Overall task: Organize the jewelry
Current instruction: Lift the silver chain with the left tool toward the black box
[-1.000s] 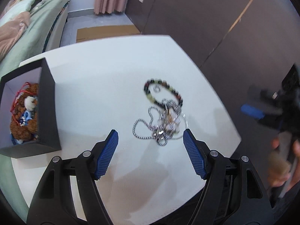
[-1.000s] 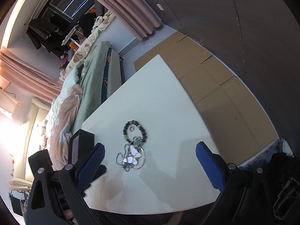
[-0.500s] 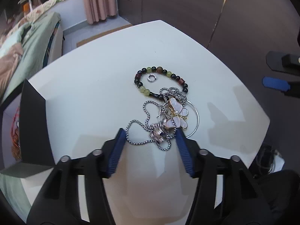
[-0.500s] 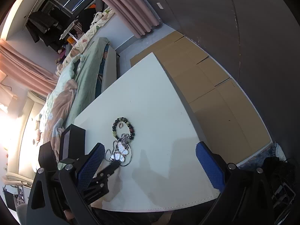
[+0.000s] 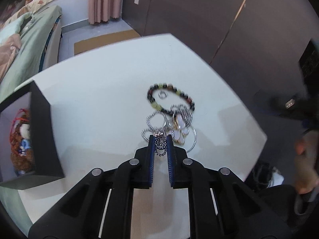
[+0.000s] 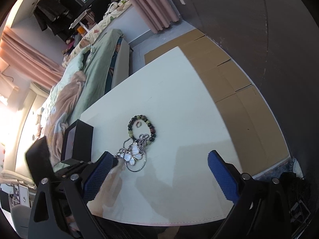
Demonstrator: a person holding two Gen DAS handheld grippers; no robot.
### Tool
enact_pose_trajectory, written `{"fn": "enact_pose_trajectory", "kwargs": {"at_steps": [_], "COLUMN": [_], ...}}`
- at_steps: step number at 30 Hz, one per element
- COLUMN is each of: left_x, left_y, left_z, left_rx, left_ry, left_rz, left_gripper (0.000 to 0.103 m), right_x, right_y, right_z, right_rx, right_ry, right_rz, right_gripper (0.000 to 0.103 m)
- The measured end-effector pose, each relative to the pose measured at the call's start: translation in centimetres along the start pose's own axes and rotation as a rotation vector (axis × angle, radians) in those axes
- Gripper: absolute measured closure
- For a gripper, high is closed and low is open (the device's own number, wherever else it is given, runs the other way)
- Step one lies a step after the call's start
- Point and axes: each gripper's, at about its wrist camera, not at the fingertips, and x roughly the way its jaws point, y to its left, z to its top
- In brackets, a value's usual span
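Note:
A tangle of jewelry lies on the white table (image 5: 103,103). My left gripper (image 5: 160,139) is shut on the silver chain necklace (image 5: 159,145) at the near end of the pile. Beyond it lie a butterfly pendant (image 5: 180,129) on a thin silver hoop (image 5: 193,139), a dark beaded bracelet (image 5: 169,91) and a small silver ring (image 5: 162,95) inside the bracelet. My right gripper (image 6: 159,171) is open and empty, held above the table's near edge; the pile (image 6: 135,151) sits ahead of its left finger.
A black open box (image 5: 42,131) at the table's left holds a small doll and red cord. It also shows in the right wrist view (image 6: 77,141). A bed (image 6: 83,63) lies beyond the table, and flattened cardboard (image 6: 229,75) covers the floor on the right.
My left gripper has moved forward and closed its jaws from wide open onto the silver chain. The right gripper has stayed open, shifting slightly.

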Motion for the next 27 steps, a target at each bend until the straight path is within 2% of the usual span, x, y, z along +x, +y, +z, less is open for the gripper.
{"fn": "enact_pose_trajectory", "kwargs": {"at_steps": [5,10,20,22,23,27], "left_x": [-2.8,-5.8,-13.1,-14.3,-14.8,-17.4], "left_y": [1.1,1.5,0.7,0.6,0.6,0.4], "left_z": [1.2,2.6,5.5,5.9,6.1,6.9], "left_rx": [-0.045,-0.063,-0.034,-0.03,-0.029,-0.021], "left_ry": [-0.062,-0.128,-0.282,-0.305,-0.316,-0.363], "left_rz": [-0.031,-0.062,-0.075,-0.075,-0.076,-0.077], "left_gripper": [0.091,0.091,0.092,0.093,0.1,0.099], "right_x": [1.0,1.6,1.8,1.9,1.9,2.0], "right_y": [1.0,1.7,1.9,2.1,2.2,2.5], "right_z": [-0.1,-0.2,0.1,0.0,0.0,-0.1], "right_rx": [-0.017,-0.024,0.008,0.012,0.012,0.008], "right_ry": [0.035,0.053,0.044,0.039,0.037,0.043], "right_rz": [0.012,0.011,0.02,0.026,0.027,0.03], "right_gripper": [0.031,0.042,0.047,0.047,0.048,0.05]}}
